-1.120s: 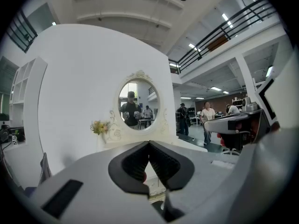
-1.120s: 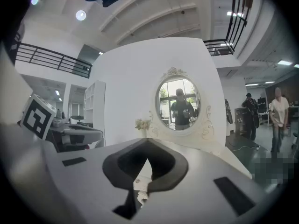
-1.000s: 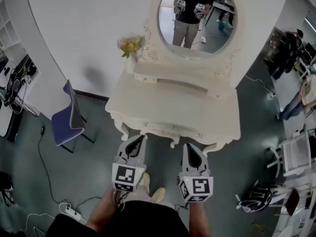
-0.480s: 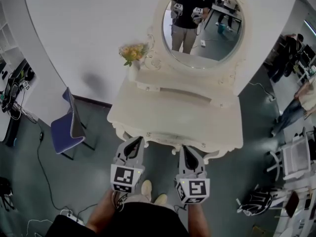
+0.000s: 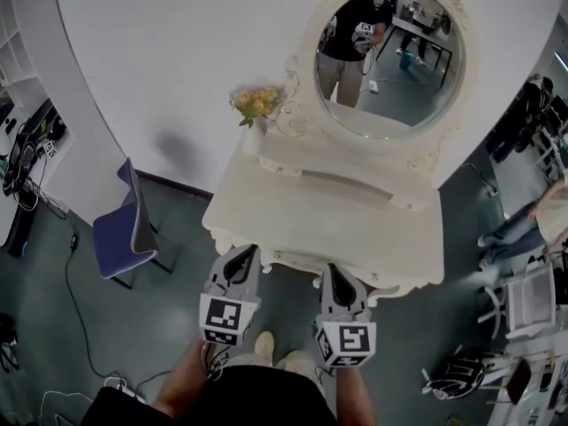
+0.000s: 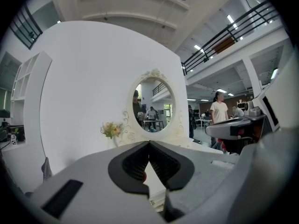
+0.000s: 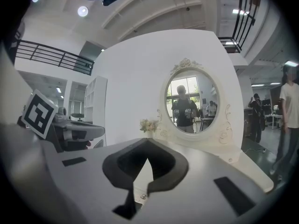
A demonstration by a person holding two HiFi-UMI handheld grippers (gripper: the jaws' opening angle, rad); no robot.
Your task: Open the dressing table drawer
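Note:
The cream dressing table point(image 5: 328, 207) with its oval mirror point(image 5: 389, 60) stands against the white wall straight ahead. Its drawer front point(image 5: 297, 260) runs along the near carved edge and looks closed. My left gripper point(image 5: 248, 249) is shut and empty, its tips just short of that edge on the left. My right gripper point(image 5: 335, 269) is also shut and empty, level with the edge on the right. In the left gripper view the gripper point(image 6: 149, 143) points at the mirror point(image 6: 152, 105). In the right gripper view the gripper point(image 7: 148, 142) has a small drawer knob point(image 7: 142, 197) showing below its jaws.
A vase of flowers point(image 5: 256, 106) stands at the table's back left corner. A blue chair point(image 5: 120, 229) is on the floor to the left, with cables point(image 5: 75, 291) nearby. A white chair point(image 5: 532, 298), a dark bag point(image 5: 457, 375) and people are at the right.
Both grippers have moved forward together toward the table's front edge. The table and mirror have shifted right and lower in the head view. Both jaws stayed shut.

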